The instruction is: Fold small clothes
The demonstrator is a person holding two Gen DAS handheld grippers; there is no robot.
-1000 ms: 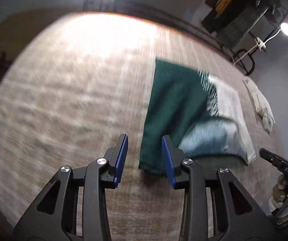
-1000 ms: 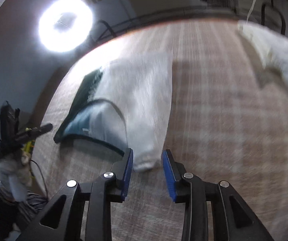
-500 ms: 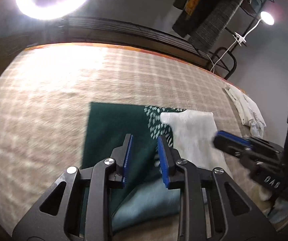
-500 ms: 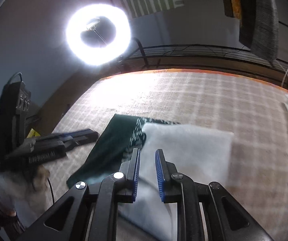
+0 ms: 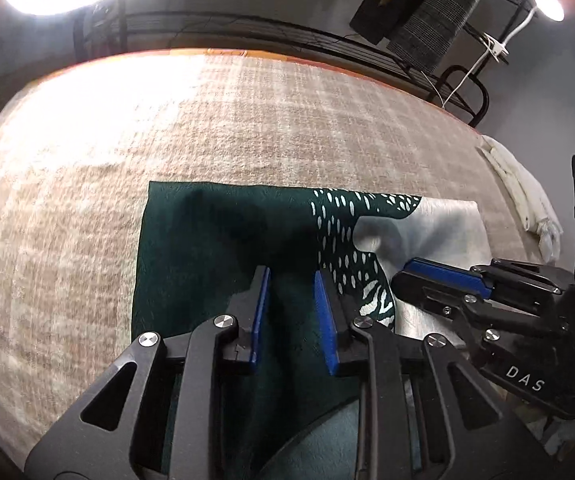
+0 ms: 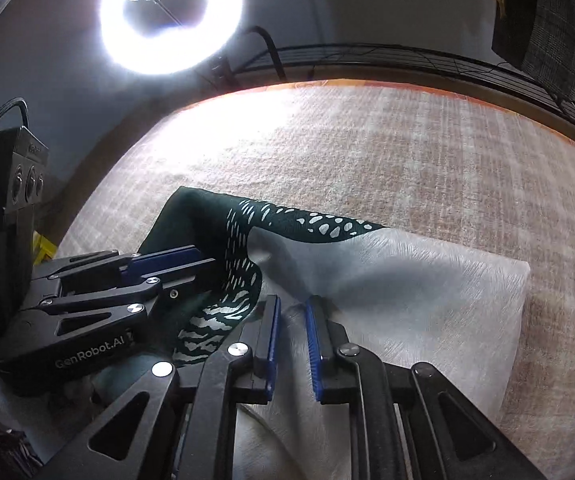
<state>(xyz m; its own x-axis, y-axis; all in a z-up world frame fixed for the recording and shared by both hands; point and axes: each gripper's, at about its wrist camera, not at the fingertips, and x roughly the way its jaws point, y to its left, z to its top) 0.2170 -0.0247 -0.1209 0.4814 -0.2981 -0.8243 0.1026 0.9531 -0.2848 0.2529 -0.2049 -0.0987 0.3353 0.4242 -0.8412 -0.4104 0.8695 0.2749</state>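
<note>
A small garment lies on the beige checked cloth (image 5: 207, 128). Its left part is dark green (image 5: 207, 236), its right part white (image 6: 407, 280), with a speckled band between them. My left gripper (image 5: 290, 276) is open low over the green part, the fabric showing between its blue pads. My right gripper (image 6: 290, 300) is open over the white part near a small pucker. The right gripper also shows in the left wrist view (image 5: 439, 276), and the left one in the right wrist view (image 6: 175, 258). The garment's near edge is hidden under the grippers.
A second white cloth (image 5: 527, 204) lies at the right edge of the surface. A bright ring light (image 6: 171, 16) stands behind the far edge. A black metal rack (image 5: 287, 36) runs along the back with dark clothes hanging (image 5: 427, 4).
Both grippers have swung round from the garment's end and moved in low over it. The gap in each has narrowed from a second ago, and both sit side by side over the fabric.
</note>
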